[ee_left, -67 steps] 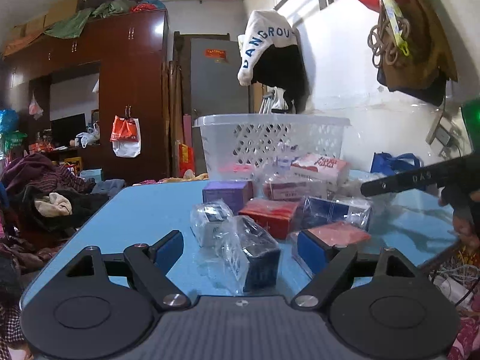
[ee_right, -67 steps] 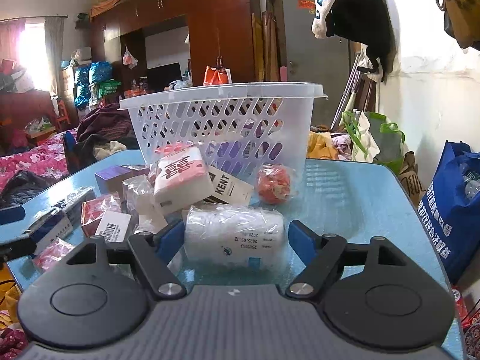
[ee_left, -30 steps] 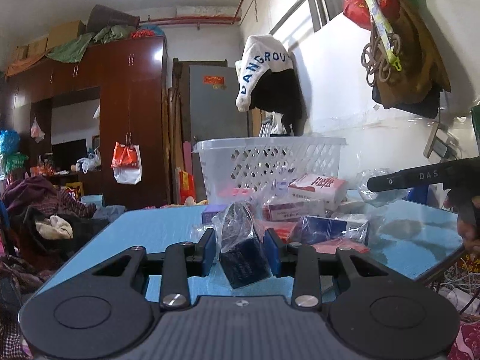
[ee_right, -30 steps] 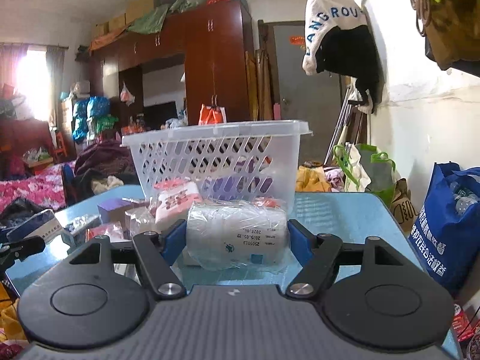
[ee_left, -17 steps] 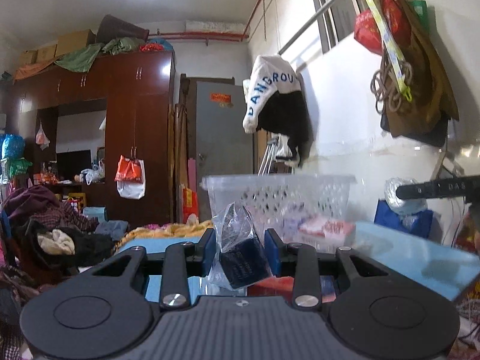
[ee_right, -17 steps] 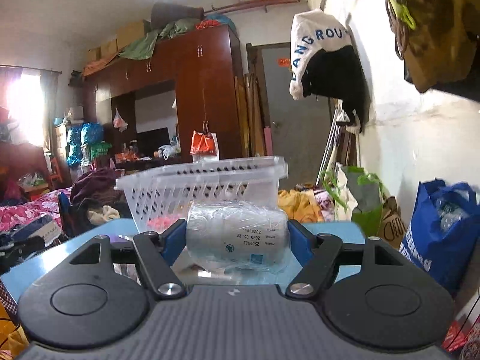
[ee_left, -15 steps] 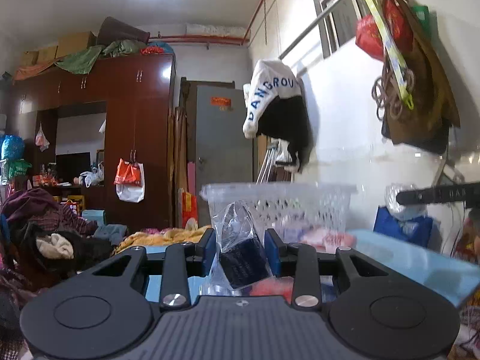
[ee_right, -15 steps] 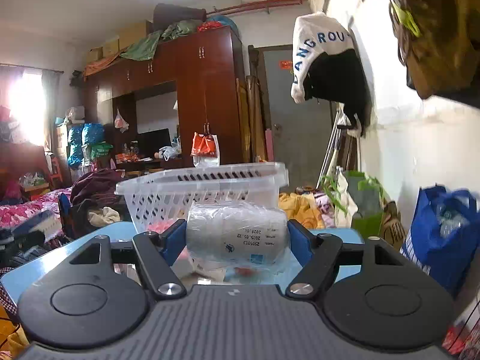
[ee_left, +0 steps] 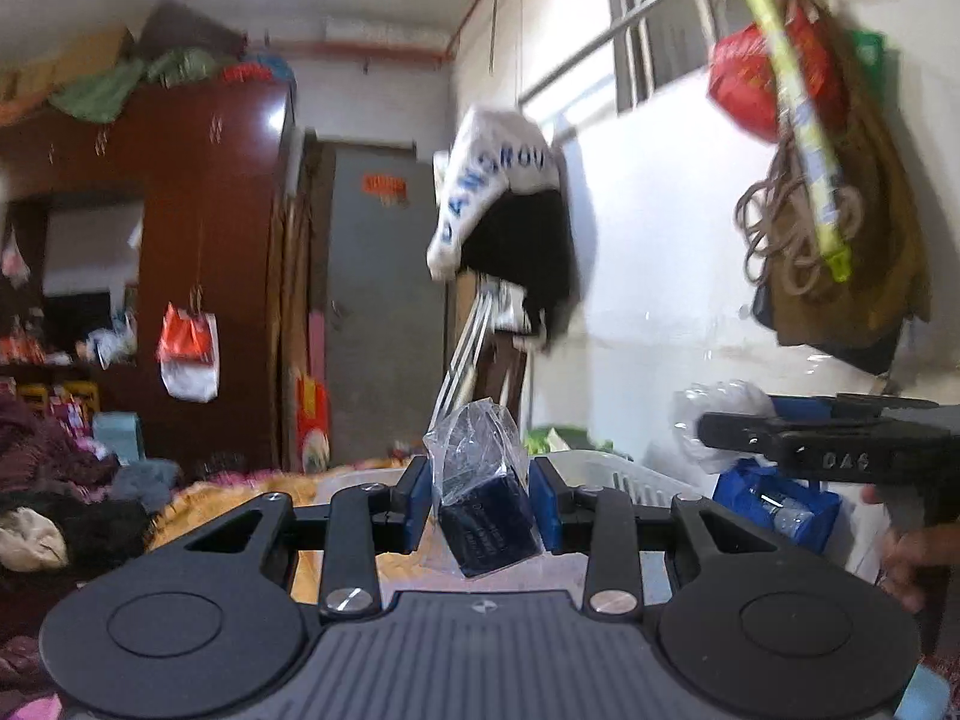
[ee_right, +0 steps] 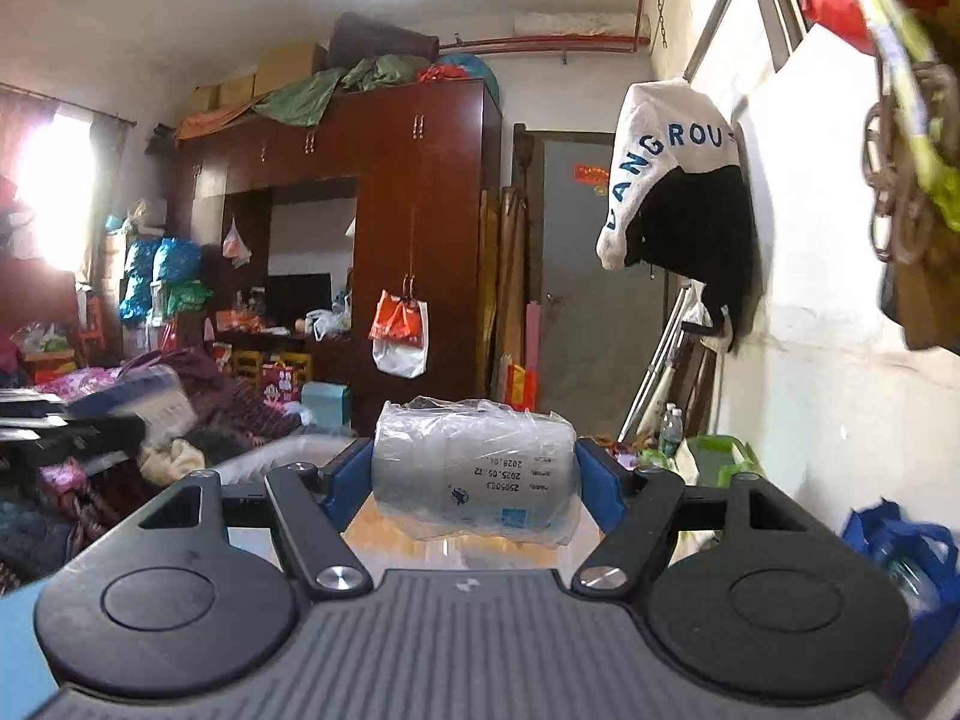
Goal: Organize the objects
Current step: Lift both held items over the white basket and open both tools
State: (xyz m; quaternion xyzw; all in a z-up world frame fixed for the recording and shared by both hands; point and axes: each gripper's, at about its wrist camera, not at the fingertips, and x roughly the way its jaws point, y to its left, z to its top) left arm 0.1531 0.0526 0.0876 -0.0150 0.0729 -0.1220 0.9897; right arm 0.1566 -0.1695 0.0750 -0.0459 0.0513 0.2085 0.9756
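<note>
Pads of the left tool (ee_left: 482, 501) press on both sides of a dark blue box in a clear plastic bag (ee_left: 485, 515), held tilted in the air with the bag's loose top standing above the fingers. Just beyond and below it shows the pale rim of the white plastic basket (ee_left: 606, 466). To the right, at about the same height, the right tool (ee_left: 798, 441) appears side-on in the left wrist view, with a person's hand (ee_left: 912, 546) under it.

In its own view the right tool (ee_right: 474, 474) is clamped end to end on a white roll wrapped in clear film (ee_right: 474, 471), lying crosswise between the blue pads with a printed date upside down on its side. Under it a strip of basket rim (ee_right: 282, 450) and a corner of the blue desk (ee_right: 18, 648) show.

Farther off stand a dark red wardrobe (ee_right: 420, 240), a grey door (ee_right: 588, 276), and a white and black garment (ee_right: 684, 192) hanging on the wall.
</note>
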